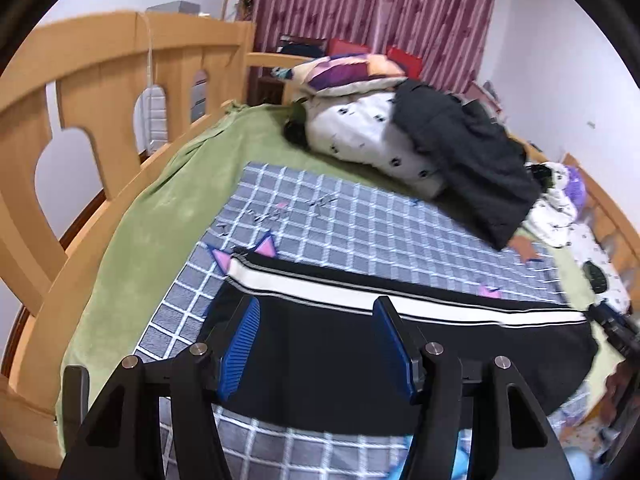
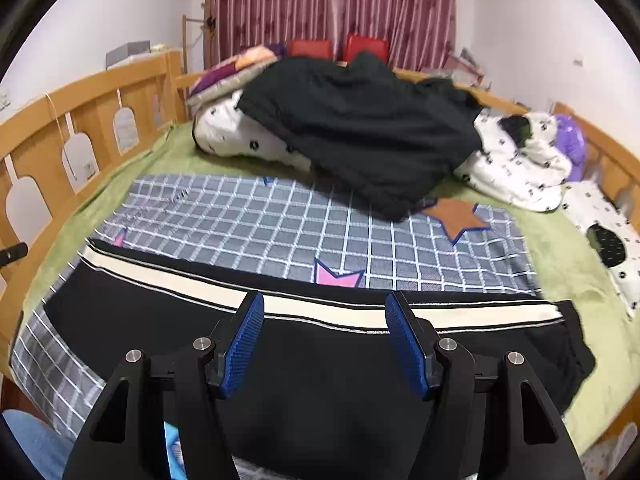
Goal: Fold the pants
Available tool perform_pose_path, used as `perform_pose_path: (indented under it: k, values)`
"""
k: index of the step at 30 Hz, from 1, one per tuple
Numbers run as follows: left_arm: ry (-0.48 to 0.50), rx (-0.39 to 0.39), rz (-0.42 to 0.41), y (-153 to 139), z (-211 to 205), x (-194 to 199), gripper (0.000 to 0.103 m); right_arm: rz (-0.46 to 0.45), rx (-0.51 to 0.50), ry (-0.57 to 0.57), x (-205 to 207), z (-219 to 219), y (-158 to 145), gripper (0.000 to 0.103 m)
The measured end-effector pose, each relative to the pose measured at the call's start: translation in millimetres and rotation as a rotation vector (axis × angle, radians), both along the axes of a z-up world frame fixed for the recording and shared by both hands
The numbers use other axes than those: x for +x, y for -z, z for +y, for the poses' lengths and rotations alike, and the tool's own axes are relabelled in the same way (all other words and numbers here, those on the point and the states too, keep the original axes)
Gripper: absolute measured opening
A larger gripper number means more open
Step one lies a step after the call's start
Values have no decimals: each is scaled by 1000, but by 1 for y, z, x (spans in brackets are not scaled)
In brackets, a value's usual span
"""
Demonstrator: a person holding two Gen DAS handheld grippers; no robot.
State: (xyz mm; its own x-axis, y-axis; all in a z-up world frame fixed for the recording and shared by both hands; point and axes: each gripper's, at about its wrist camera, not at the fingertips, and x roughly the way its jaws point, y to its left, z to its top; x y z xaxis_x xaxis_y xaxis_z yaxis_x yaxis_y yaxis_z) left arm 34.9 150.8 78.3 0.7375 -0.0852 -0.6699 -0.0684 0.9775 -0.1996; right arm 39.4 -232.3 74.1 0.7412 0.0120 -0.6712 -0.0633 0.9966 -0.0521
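Black pants [image 1: 340, 356] with a white side stripe [image 1: 360, 292] lie flat across a grey checked sheet [image 1: 340, 216] on the bed. They also show in the right wrist view [image 2: 320, 360], stripe [image 2: 200, 284] along the far edge. My left gripper [image 1: 316, 308] is open and empty, its blue pads [image 1: 240, 344] above the pants' left part. My right gripper [image 2: 324, 304] is open and empty above the pants' middle, near the stripe. The right gripper's tip shows at the right edge of the left view [image 1: 616, 328].
A dark jacket [image 2: 360, 132] lies over white patterned bedding [image 2: 520, 168] at the far end of the bed. A wooden bed rail [image 1: 100, 128] runs along the left. A green blanket [image 1: 132, 240] lies under the sheet. A wooden rail [image 2: 612, 160] borders the right.
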Motion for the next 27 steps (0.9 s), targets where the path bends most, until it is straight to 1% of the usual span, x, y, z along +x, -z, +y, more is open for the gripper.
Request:
perform_pose_path:
  k: [1,3,5,6,7,8,9,11,12,13,14,16,17,18,19,20,22,24,25,27]
  values:
    - [10,-17,-7,-6,-1,-4,57,-6,9,-1,-11,5,-10,62]
    - [16,-45,-7,-8,-3,-14,57,-3,80,-28,-25,12,-17,63]
    - [20,-73,-2,3,-4,-23,62,9,158,-54,-32,15,-15,66]
    - [24,-94,9,16,-5,-27,62,10,200,-67,-36,15,-11,66]
    - [26,-120,30,31,-4,-29,62,3,240,-78,-40,15,-3,66]
    - [29,-145,49,45,-5,-31,62,-6,259,-84,-43,15,4,66]
    - [35,-182,70,65,-4,-33,62,-18,275,-87,-45,14,13,66]
    - [23,-231,92,102,1,-35,62,-27,296,-93,-47,11,32,66]
    - [2,-251,106,123,5,-37,62,-15,298,-95,-46,8,46,66]
    - [-23,-266,119,141,10,-40,62,3,285,-99,-45,6,56,66]
    - [-65,-295,137,165,18,-41,61,22,265,-103,-44,4,64,66]
    - [-124,-342,166,196,31,-43,59,71,219,-76,-38,-3,82,66]
    - [-147,-379,159,209,40,-45,52,92,217,-60,-35,-7,89,66]
    - [-157,-420,112,215,48,-49,50,107,237,-47,-30,-12,92,66]
    - [-165,-443,78,216,55,-50,50,121,258,-36,-28,-15,94,66]
    - [-172,-448,73,216,60,-48,50,135,290,-27,-24,-19,96,66]
    - [-189,-435,87,215,67,-33,50,132,317,-26,-23,-20,98,66]
    - [-233,-430,95,215,77,-17,50,118,294,-14,-24,-21,100,66]
    - [-259,-449,98,215,84,-9,50,115,278,-8,-24,-21,100,66]
    - [-310,-513,90,219,99,1,48,119,273,1,-24,-22,102,66]
